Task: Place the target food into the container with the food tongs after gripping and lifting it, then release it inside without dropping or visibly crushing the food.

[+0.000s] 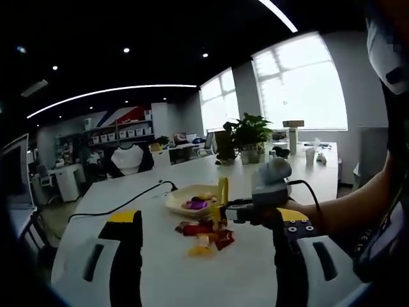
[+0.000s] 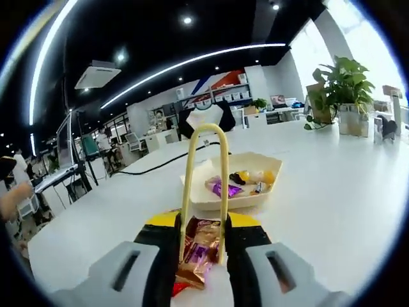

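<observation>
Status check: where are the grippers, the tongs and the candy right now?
Right gripper shut on yellow tongs, above wrapped candies. Left gripper open, idle. Cream dish ahead holds several sweets; path open.

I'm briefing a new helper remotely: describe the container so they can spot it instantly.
On the long white table, ahead of the yellow tongs, sits the container: a shallow cream dish holding a few wrapped sweets. Unlike the loose wrappers piled nearer, it is a rimmed, pale tray.
</observation>
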`<state>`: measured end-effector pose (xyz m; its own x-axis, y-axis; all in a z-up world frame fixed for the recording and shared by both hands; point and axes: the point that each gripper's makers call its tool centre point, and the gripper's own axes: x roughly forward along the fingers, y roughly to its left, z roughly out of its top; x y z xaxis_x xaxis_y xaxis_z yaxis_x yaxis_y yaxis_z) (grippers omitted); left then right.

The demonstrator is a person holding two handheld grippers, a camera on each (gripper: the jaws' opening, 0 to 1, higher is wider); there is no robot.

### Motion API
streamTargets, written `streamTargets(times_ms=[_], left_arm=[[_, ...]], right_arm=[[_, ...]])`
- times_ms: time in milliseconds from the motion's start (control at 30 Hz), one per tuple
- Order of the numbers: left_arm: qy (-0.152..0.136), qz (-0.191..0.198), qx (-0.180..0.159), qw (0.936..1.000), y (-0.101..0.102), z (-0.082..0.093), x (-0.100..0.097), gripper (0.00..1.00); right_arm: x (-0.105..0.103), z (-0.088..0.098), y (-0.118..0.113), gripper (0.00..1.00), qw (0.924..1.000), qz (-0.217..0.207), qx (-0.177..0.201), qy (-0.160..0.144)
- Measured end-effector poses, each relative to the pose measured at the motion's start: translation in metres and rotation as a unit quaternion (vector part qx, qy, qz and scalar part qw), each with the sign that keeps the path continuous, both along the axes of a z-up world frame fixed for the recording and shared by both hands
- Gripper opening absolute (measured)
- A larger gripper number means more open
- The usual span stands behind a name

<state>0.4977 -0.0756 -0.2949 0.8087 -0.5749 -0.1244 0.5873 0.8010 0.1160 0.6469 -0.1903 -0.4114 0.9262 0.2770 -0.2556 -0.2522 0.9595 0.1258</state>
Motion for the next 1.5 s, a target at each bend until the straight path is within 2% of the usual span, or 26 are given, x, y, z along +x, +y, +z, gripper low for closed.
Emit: streamTargets(times_ms=[67, 133, 267, 433, 533, 567, 767, 900, 1000, 1033, 1100, 1300, 1467, 1500], left_arm=[[0.002, 0.001, 0.0, 1.0, 0.001, -0.001, 0.0, 0.89], [0.003, 0.001, 0.0, 1.0, 0.001, -0.002, 0.0, 0.89], [0.001, 0.002, -0.001, 1.0, 0.001, -0.001, -0.002, 0.89], [0.004, 0.003, 0.004, 1.0, 0.003, -0.003, -0.003, 0.89], [0.004, 0.003, 0.004, 1.0, 0.003, -0.004, -0.002, 0.89], [0.006, 0.002, 0.005, 1.0, 0.002, -0.004, -0.002, 0.89], [0.002, -0.003, 0.003, 1.0, -0.004, -0.001, -0.001, 0.89], [0.001, -0.006, 0.003, 1.0, -0.007, -0.001, -0.001, 0.89], [0.002, -0.006, 0.003, 1.0, -0.007, -0.001, -0.001, 0.89], [0.002, -0.006, 0.003, 1.0, -0.007, -0.001, -0.001, 0.89], [0.001, -0.005, 0.003, 1.0, -0.006, -0.001, -0.001, 0.89], [0.002, -0.004, 0.005, 1.0, -0.005, -0.002, 0.0, 0.89], [0.002, -0.008, 0.007, 0.9999, -0.006, -0.003, -0.001, 0.9], [0.001, -0.006, 0.009, 0.9999, -0.006, -0.002, 0.0, 0.9]], right_arm=[[-0.002, -0.001, 0.006, 0.19, 0.9986, 0.025, -0.046, -0.006], [-0.003, -0.002, 0.009, 0.17, 0.9967, 0.042, -0.066, -0.021], [-0.005, -0.002, 0.002, 0.16, 0.9983, 0.042, -0.037, -0.013], [-0.008, -0.001, -0.002, 0.15, 0.9982, 0.048, -0.034, -0.013], [-0.009, 0.0, -0.004, 0.16, 0.9977, 0.048, -0.044, -0.016], [-0.01, 0.001, -0.005, 0.16, 0.9982, 0.046, -0.033, -0.016], [-0.009, 0.007, -0.012, 0.16, 0.9978, 0.042, -0.045, -0.024], [-0.009, 0.015, -0.016, 0.16, 0.9979, 0.038, -0.044, -0.028], [-0.01, 0.024, -0.017, 0.16, 0.9975, 0.036, -0.046, -0.039], [-0.01, 0.031, -0.018, 0.16, 0.9977, 0.033, -0.035, -0.049], [-0.008, 0.035, -0.019, 0.16, 0.9966, 0.037, -0.053, -0.052], [-0.005, 0.051, -0.02, 0.16, 0.9965, 0.038, -0.041, -0.062], [0.0, 0.06, -0.018, 0.16, 0.9952, 0.043, -0.051, -0.071], [0.002, 0.061, -0.018, 0.16, 0.9939, 0.047, -0.065, -0.075]])
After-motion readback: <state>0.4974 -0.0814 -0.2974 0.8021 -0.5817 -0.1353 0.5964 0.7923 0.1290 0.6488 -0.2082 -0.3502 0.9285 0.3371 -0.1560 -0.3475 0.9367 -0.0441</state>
